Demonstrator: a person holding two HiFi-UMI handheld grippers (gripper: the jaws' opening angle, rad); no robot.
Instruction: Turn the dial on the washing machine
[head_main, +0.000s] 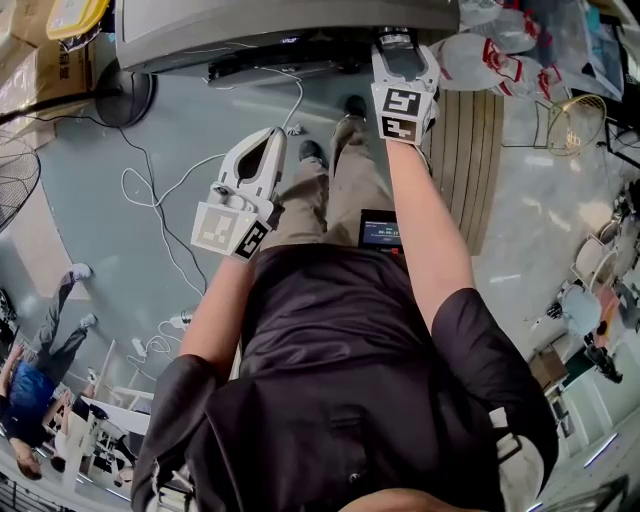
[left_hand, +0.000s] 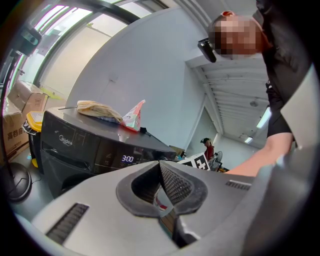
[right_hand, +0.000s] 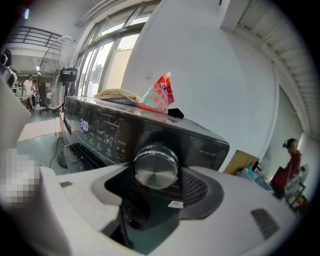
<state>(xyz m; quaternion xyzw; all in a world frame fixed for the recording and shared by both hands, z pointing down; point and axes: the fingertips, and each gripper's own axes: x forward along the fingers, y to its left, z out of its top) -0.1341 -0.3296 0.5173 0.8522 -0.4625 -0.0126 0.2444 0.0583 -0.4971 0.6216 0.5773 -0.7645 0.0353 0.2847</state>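
Gripping the washing machine's dial with the right gripper.
The right gripper (head_main: 397, 45) reaches the far control panel of the dark washing machine (head_main: 250, 30), jaws clamped on the round silver dial (right_hand: 156, 167), right of the lit display (right_hand: 84, 125). The left gripper (head_main: 268, 145) hangs nearer, well apart from the machine, jaws together on nothing. A red packet (right_hand: 161, 95) and a cloth (right_hand: 117, 94) lie on the machine's top.

Dark shirt (head_main: 340, 380), khaki trousers (head_main: 350, 185), white left hand-held gripper (head_main: 272, 140), right hand-held gripper (head_main: 395, 42), marker cubes (head_main: 400, 112)
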